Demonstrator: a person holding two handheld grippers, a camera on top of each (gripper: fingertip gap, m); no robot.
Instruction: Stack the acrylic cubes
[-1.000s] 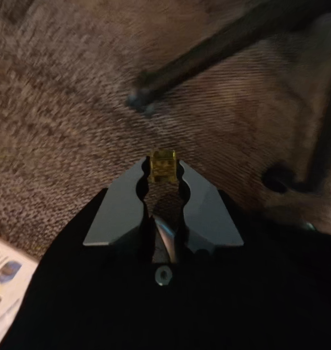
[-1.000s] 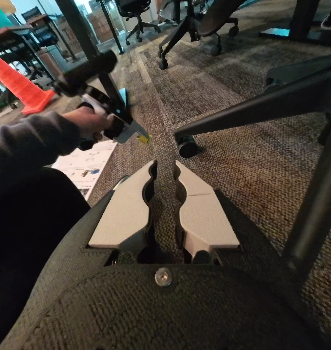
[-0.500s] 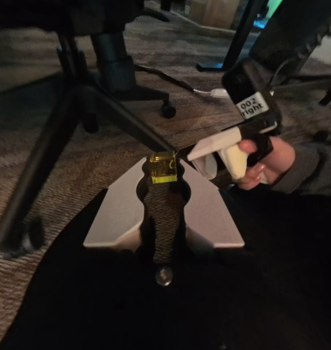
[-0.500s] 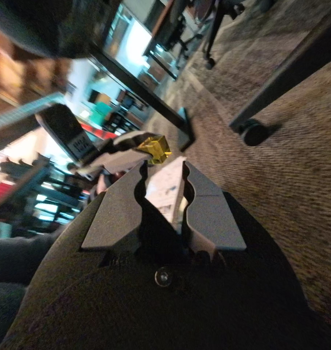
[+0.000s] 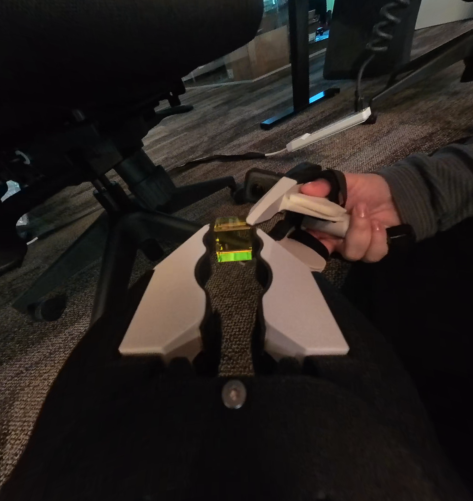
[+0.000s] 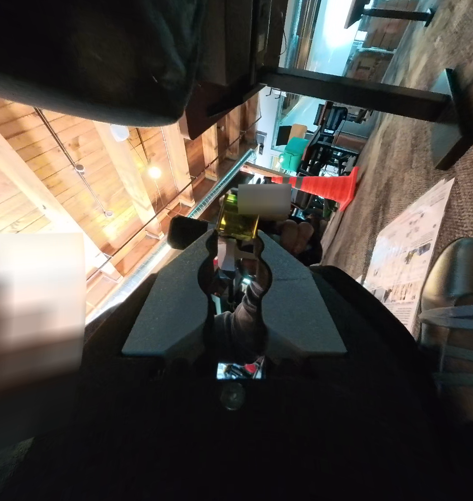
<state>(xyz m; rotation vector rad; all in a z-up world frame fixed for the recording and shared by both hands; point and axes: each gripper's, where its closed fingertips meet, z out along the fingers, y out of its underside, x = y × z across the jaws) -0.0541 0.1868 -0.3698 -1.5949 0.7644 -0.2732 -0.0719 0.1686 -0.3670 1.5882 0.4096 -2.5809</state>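
My left gripper (image 5: 232,235) is shut on a clear yellow cube (image 5: 232,244); both pads press its sides, and it is held above the carpet. My right gripper (image 5: 277,238), in a person's hand (image 5: 365,217), comes in from the right, turned on its side. It is open, and its upper fingertip (image 5: 253,218) touches the cube's top right corner. In the right wrist view the cube (image 6: 236,226) sits right at my open right gripper's (image 6: 235,237) tips. One left finger (image 6: 226,254) shows behind it.
A black office chair's base (image 5: 138,217) and castor (image 5: 48,309) stand close at the left. A white power strip (image 5: 330,130) and a desk leg (image 5: 297,54) lie beyond. An orange cone (image 6: 324,187) and a printed sheet (image 6: 408,244) are on the carpet. Less than 4 cm separates the two grippers' tips.
My left gripper swung up from facing the carpet to level, keeping the cube. My right gripper rolled onto its side and closed in until its tips reached the cube.
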